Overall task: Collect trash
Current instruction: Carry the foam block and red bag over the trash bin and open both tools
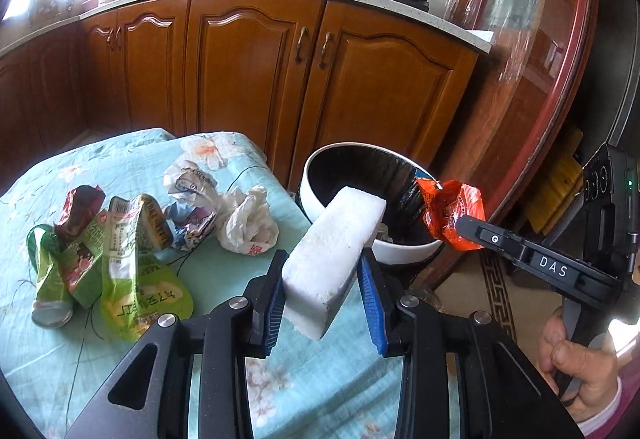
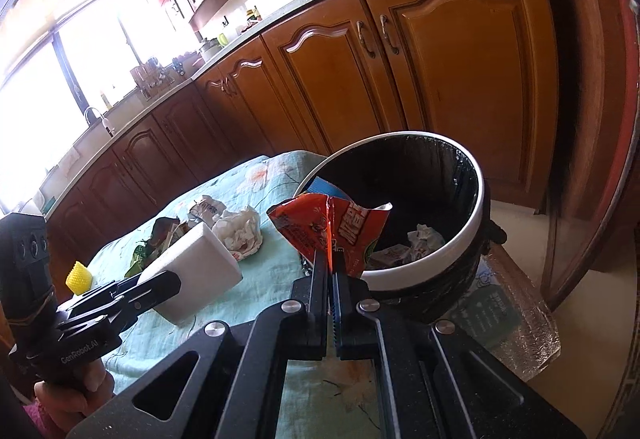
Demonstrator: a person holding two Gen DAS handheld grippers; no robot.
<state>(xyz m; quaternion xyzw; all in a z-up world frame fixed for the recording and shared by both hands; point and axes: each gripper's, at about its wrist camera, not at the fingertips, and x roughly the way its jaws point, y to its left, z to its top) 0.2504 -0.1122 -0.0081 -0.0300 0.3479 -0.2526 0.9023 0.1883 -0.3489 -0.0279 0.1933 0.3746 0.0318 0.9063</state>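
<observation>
Left claw (image 1: 322, 291): it is pinching a white foam block (image 1: 334, 259) between its blue pads, holding it tilted above the bench's right edge, with the block's far end reaching toward the bin.
Right claw (image 2: 331, 267): its pads are pressed together on an orange snack wrapper (image 2: 328, 229), which is hanging over the near rim of the bin (image 2: 478, 199).
Bin: it is standing just beside the right edge of the bench (image 1: 80, 339), black-lined, with crumpled paper already lying inside.
Still waiting: green pouches (image 1: 132, 279), a crumpled white bag (image 1: 248, 223) and other wrappers are lying near the far-left part of the bench.
Risk, crowding: both claws are converging on one opening, so the block could be knocking the wrapper or the other claw aside.
Risk, wrapper: being light, it may be catching on the rim or clinging to the pads, then dropping outside.
Risk, block: the grip is sitting near one end; the free end is levering, and foam may be slipping or crumbling.
Risk, bin: a nudge on the rim could be tipping it.
</observation>
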